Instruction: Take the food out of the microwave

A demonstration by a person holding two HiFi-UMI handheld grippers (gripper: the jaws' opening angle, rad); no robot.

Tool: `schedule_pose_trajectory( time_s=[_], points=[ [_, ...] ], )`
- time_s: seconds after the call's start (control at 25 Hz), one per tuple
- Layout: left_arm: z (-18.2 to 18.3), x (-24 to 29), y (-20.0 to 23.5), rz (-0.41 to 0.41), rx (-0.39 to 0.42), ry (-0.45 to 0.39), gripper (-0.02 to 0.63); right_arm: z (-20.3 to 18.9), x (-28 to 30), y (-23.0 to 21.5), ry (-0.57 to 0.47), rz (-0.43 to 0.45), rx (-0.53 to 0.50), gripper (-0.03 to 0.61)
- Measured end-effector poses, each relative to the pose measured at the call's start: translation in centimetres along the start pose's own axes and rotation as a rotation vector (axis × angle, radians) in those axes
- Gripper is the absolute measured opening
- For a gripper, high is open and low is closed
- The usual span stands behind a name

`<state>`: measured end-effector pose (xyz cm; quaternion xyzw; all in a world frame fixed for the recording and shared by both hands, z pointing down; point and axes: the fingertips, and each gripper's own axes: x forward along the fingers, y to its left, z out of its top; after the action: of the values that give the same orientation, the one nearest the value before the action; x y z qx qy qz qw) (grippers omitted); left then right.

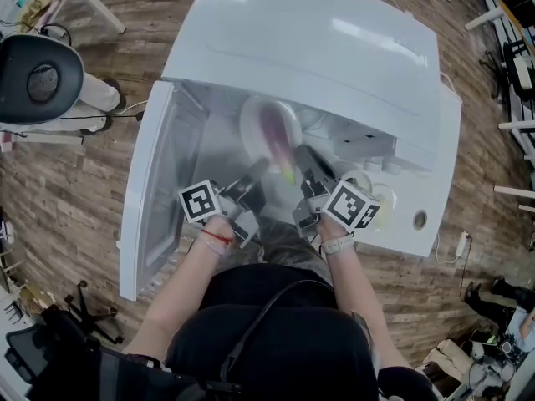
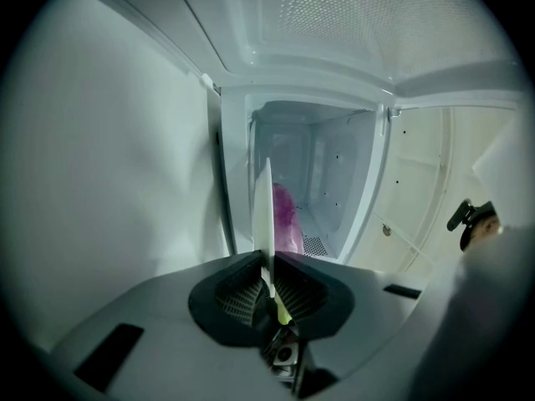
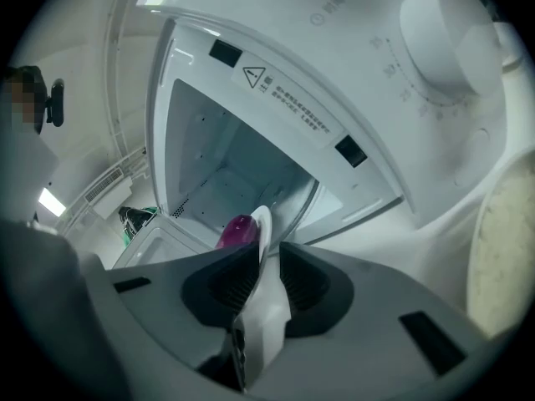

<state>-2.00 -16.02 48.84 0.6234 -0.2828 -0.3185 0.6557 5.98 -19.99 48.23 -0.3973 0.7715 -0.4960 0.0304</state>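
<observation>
The white plate [image 1: 261, 117] is pinched at its near rim by both grippers. The jaws of the left gripper [image 2: 268, 261] are pressed onto the thin edge, which runs straight out from between its pads. The right gripper [image 3: 266, 253] is likewise clamped on the rim, with the plate rising ahead of its jaws. What looks like a purple eggplant [image 1: 277, 134] with a green end is carried on the plate. It is seen just beyond the left gripper's pads, slightly to their right, and just beyond the right gripper's pads, slightly to their left. The two grips sit close together on the same side of the rim, so most of the plate overhangs in front of them.

The plate is judged to be at the mouth of the white microwave [image 1: 334, 48], ahead of both grippers, with the open door [image 1: 150, 215] standing out beside the left gripper. The withdrawal therefore seems to be under way but not finished.

For this step, both grips should be kept firm and moved back together at one pace, since any difference would twist the rim between the pads. The plate should be held level, because the rounded eggplant could roll off the far edge. The door edge and the cavity frame should be cleared before the plate is lowered.
</observation>
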Motion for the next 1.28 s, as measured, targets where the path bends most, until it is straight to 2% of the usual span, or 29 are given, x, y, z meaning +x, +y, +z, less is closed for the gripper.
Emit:
schedule_pose_trajectory(
  time_s=[0.12,0.24,1.28],
  points=[
    [-0.1,0.0,0.1,0.008,0.013,0.011,0.052,-0.2,0.2,-0.1,0.009,0.001,0.019,0.088],
    [0.0,0.1,0.3,0.018,0.032,0.018,0.051,-0.2,0.2,0.0,0.009,0.008,0.006,0.052],
    [-2.4,-1.5,0.0,0.049,0.021,0.08,0.044,-1.9,-2.7,0.5,-0.052,-0.007,0.031,0.044]
  ],
)
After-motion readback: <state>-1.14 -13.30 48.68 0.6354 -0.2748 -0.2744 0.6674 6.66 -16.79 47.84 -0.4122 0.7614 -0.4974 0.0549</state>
